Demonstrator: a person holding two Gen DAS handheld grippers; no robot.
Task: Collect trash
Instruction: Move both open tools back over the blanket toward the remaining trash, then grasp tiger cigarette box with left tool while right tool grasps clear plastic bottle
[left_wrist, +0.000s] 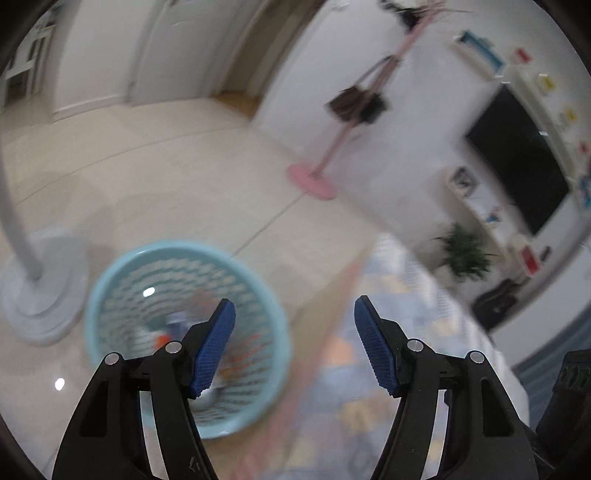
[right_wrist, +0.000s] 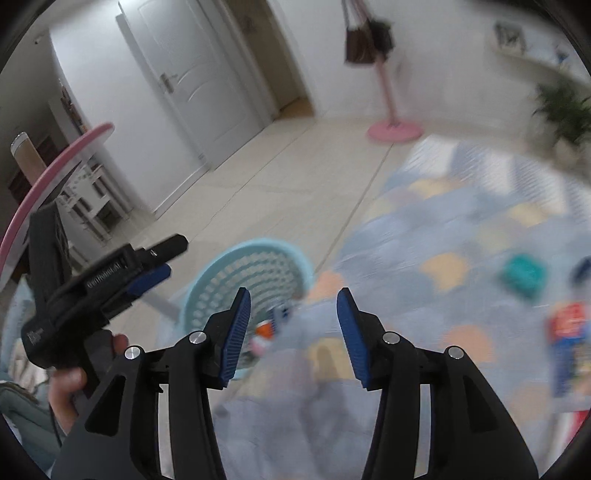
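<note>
Inside the light-blue perforated plastic basket on the tile floor, blur is smearing the trash into white and orange blobs you can't identify. It's sitting just off the patterned blue rug, where a teal packet and red-and-blue wrapper are lying. You're holding your left gripper over it, your right gripper alongside, both with fingers spread, gripping nothing.

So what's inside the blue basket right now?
The blue basket holds a few blurred items at its bottom: something white and blue and an orange-red piece. The left gripper, open, covers part of the bottom, and blur hides what they are.
</note>
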